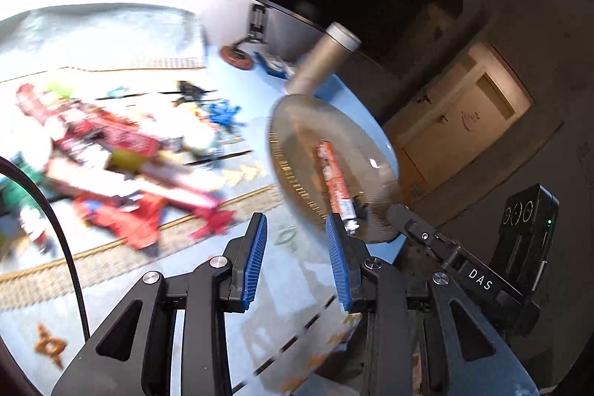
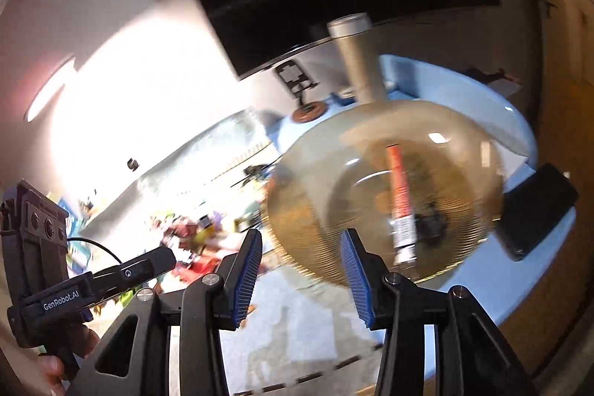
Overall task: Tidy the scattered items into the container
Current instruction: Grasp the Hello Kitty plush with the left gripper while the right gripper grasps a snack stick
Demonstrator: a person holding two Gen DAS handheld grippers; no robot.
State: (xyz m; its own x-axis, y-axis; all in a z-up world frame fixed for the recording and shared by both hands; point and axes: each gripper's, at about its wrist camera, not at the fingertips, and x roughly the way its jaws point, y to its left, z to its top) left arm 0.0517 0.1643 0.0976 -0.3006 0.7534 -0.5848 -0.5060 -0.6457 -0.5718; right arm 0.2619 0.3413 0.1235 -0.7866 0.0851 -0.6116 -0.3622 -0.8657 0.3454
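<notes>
Two grippers, both with jaws apart and nothing between the blue pads: left gripper [image 1: 297, 258], right gripper [image 2: 302, 275]. Just beyond the jaws of each, a clear amber glass bowl [image 2: 464, 151] on a blue table [image 2: 482, 288]; inside it lies an orange-and-white tube [image 2: 399, 203]. Behind the bowl, a grey bottle [image 2: 358, 69]. Left of the left gripper's jaws, a blurred heap of toys [image 1: 122, 166]. Right of the bowl, a black phone [image 2: 534, 214].
</notes>
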